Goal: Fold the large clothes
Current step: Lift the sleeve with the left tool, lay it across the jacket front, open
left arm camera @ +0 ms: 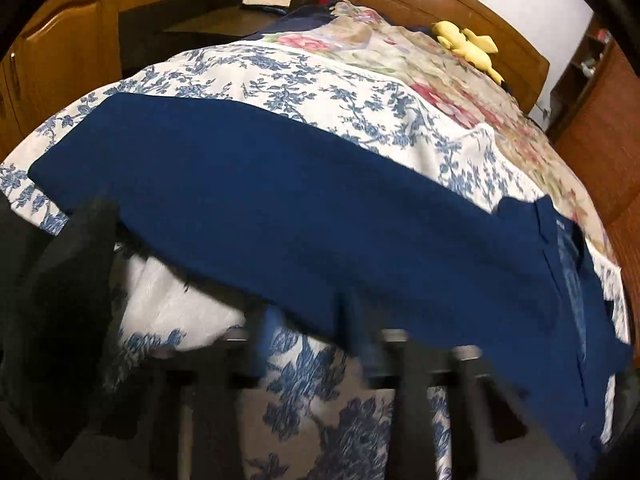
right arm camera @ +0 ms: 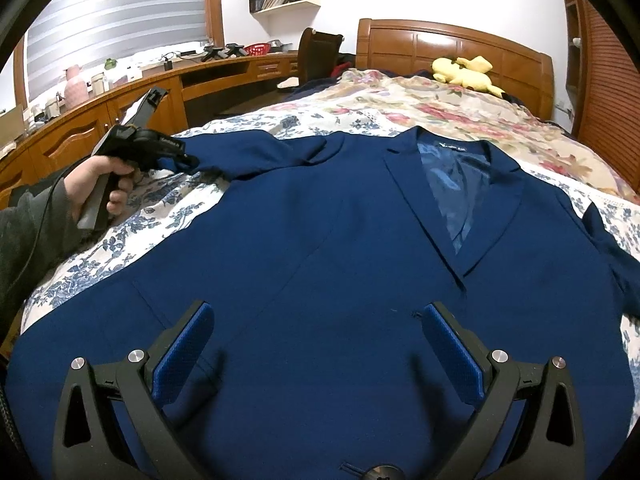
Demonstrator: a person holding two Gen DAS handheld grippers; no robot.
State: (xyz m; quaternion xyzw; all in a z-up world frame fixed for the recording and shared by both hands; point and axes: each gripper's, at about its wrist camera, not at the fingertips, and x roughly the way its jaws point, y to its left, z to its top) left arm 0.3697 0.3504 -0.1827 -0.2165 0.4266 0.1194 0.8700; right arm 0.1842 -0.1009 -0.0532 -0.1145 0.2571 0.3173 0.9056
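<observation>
Bedroom, floral bedspread [right arm camera: 120,248]; navy blazer [right arm camera: 320,240] lies flat, collar toward headboard; my left claw [right arm camera: 188,160] clenched at the sleeve end beside it, grip unclear; my right claw [right arm camera: 316,320] released over the hem.

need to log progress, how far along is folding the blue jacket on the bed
Barely started. Done: the blue jacket lies spread front-up on the bed. In hand: the left gripper is at the sleeve end, apparently closed on it; the right gripper hovers open over the hem. Left: every fold.
</observation>
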